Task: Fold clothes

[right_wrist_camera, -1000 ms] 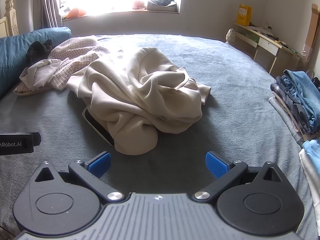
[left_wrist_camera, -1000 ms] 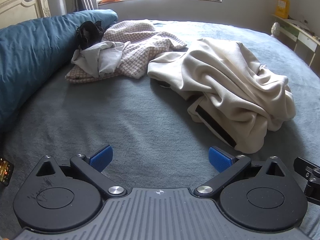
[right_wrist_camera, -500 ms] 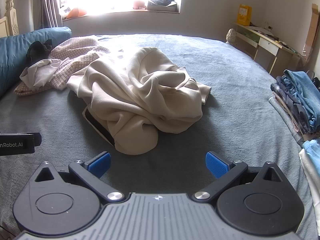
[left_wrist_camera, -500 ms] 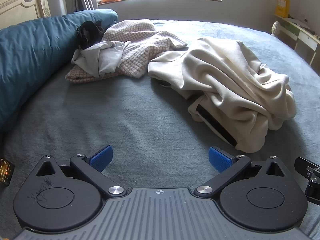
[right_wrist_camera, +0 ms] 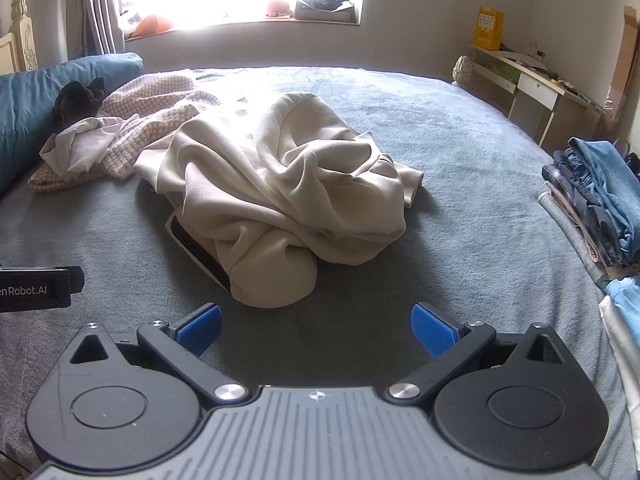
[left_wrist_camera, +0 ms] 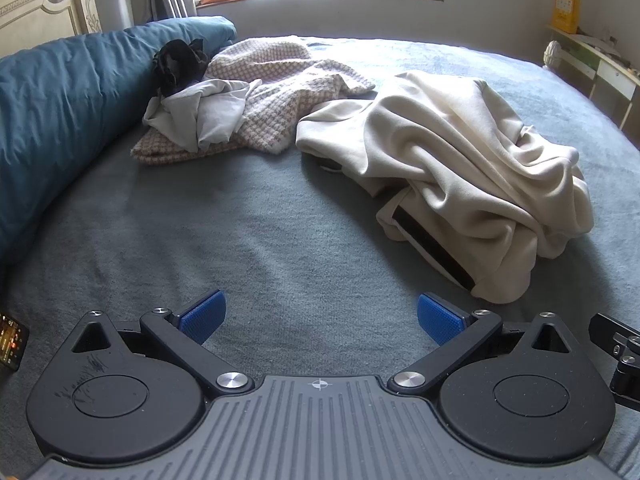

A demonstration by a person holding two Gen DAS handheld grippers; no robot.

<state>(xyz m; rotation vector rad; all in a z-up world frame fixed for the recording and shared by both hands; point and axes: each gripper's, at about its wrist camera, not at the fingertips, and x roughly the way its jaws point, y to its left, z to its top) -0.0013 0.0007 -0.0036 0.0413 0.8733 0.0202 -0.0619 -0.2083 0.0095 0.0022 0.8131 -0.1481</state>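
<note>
A crumpled cream garment with a black stripe lies in a heap on the grey bed; in the right wrist view the garment sits straight ahead. My left gripper is open and empty, low over the bed, with the heap ahead to its right. My right gripper is open and empty, just short of the heap's near end. A pink checked garment, a pale grey one and a black one are piled at the back left.
A blue duvet runs along the left side. Folded clothes, jeans among them, are stacked at the bed's right edge. A desk stands by the right wall. A phone lies at the near left.
</note>
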